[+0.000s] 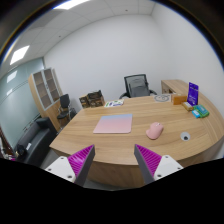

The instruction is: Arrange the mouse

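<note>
The gripper (113, 163) hangs spread and empty off the table's (120, 146) near edge. The pink mouse (154, 130) lies well beyond the fingers, right of the mat (114, 124).

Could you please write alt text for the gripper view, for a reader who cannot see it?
A pink mouse lies on a wooden table, right of a pink mouse mat, both beyond the open gripper. An office chair stands behind the table.

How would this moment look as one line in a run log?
gripper: open, empty | mouse: on table, beyond fingers | mouse pad: left of mouse
</note>
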Available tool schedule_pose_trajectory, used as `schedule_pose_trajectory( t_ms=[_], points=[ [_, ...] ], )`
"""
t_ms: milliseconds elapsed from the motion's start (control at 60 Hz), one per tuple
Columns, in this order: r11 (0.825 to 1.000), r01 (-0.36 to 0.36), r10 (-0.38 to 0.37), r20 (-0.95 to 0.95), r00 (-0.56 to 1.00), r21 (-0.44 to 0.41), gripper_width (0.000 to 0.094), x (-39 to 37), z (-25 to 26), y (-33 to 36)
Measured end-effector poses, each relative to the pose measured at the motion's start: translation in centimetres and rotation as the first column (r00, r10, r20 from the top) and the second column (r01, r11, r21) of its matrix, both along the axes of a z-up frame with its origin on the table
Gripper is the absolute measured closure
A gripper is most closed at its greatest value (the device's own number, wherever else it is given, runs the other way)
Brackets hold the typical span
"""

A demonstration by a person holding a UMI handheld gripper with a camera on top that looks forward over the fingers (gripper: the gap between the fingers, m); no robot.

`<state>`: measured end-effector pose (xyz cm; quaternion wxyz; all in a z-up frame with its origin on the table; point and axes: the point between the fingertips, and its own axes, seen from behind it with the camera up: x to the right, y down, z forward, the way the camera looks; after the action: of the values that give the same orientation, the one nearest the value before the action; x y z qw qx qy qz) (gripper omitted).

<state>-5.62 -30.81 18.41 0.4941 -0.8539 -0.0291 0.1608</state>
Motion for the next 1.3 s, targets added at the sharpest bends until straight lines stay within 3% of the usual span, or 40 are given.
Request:
schedule_pose_trajectory(
  t_ms=[117,333,617,883,1050,1300],
  points=[
    [0.998,0.063,-0.064,0.035,0.997,0.017,0.0110,-2.1,-0.5,1.8],
    [0.983,0.182,-0.181,0.067,0.981,-0.004,0.0109,1.9,-4.2,5.8],
    [0.970,0.236,-0.228,0.111,0.967,-0.060,0.0108,9.5,-12.0,14.9],
    [0.970,0.208,-0.189,0.149,0.971,-0.125,0.0109,13.5,-17.4,23.1],
    [0.975,0.152,-0.136,0.109,0.985,-0.161,0.0108,13.7,-18.8,26.0],
    [0.988,0.071,-0.052,0.137,0.989,-0.139,0.0112,12.4,-18.8,30.0]
  ],
)
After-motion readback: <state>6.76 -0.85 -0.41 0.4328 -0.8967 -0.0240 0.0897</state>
